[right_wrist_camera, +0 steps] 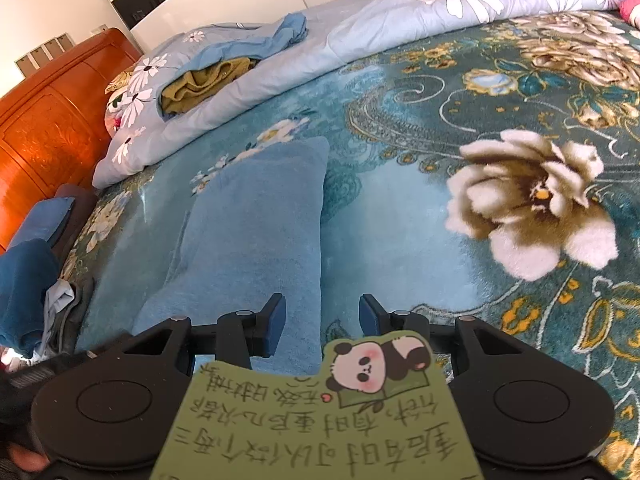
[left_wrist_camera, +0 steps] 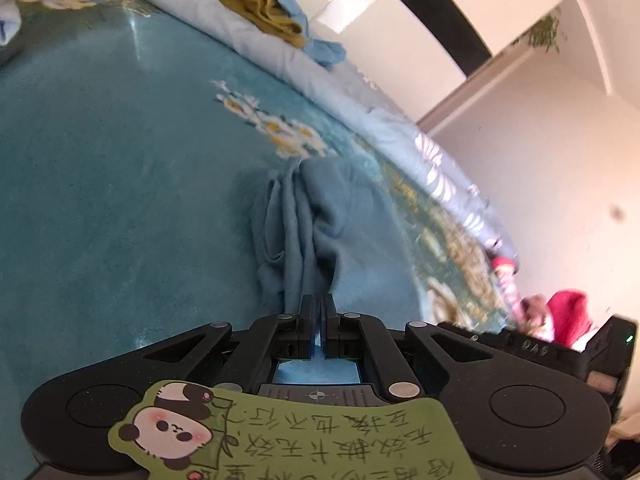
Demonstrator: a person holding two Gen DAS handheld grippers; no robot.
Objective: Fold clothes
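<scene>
Left wrist view shows the left claw (left_wrist_camera: 318,312) pinched tight on a bunched edge of the blue garment (left_wrist_camera: 316,224), a soft knit cloth that gathers into long pleats running away from the fingers and lies crumpled on the bed's teal blanket (left_wrist_camera: 120,180). That blanket is plush and short-piled, printed with white and yellow flowers. Beyond it lies a pale blue quilt (left_wrist_camera: 248,36) with white daisies, and on the quilt rests an olive-green cloth (left_wrist_camera: 260,8) wrapped in light blue fabric. A green panda sticker (left_wrist_camera: 224,428) with handwritten Chinese characters, upside down and not readable with certainty, covers the claw body.

Right wrist view has the right claw (right_wrist_camera: 322,316) spread wide and holding nothing, its blue-padded fingers (right_wrist_camera: 276,320) hovering just above the near end of the same garment (right_wrist_camera: 256,220), which here lies flat and smooth in a long rectangle. A carved orange wooden headboard (right_wrist_camera: 52,120) stands at left, with folded blue clothes (right_wrist_camera: 28,280) piled near it.
</scene>
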